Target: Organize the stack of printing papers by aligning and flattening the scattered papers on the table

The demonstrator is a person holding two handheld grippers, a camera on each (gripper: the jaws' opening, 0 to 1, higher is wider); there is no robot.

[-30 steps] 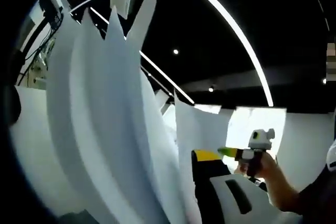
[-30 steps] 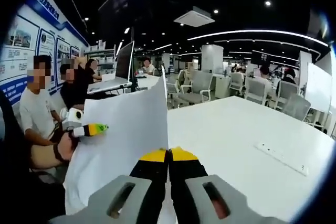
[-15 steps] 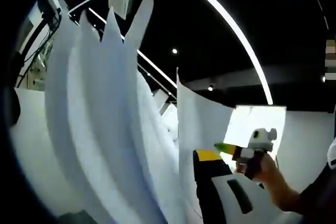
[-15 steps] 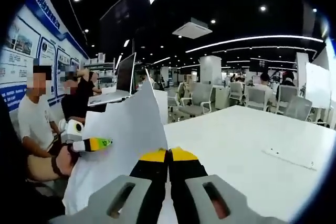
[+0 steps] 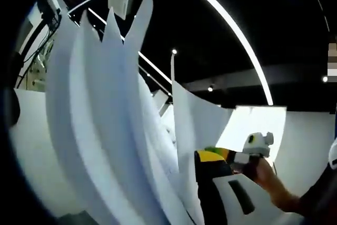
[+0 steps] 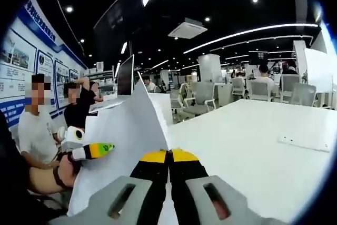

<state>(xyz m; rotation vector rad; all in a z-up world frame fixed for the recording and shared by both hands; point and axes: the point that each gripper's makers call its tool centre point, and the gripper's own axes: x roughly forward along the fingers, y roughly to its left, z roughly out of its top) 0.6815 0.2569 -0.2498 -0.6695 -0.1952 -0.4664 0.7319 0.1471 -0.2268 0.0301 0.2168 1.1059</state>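
In the right gripper view, the right gripper [image 6: 169,157] has its jaws pressed together on the lower edge of the papers [image 6: 124,151], held upright off the white desk [image 6: 247,146]. The sheet's top corner now stands higher and sharper than a second ago. The left gripper [image 6: 100,149] is at the sheet's far side; in the left gripper view [image 5: 209,157] its jaws pinch the fanned papers [image 5: 105,130], and the right gripper [image 5: 239,157] has drawn closer. Beyond, seated people [image 6: 39,130], chairs [image 6: 202,96], a wall board [image 6: 21,61].
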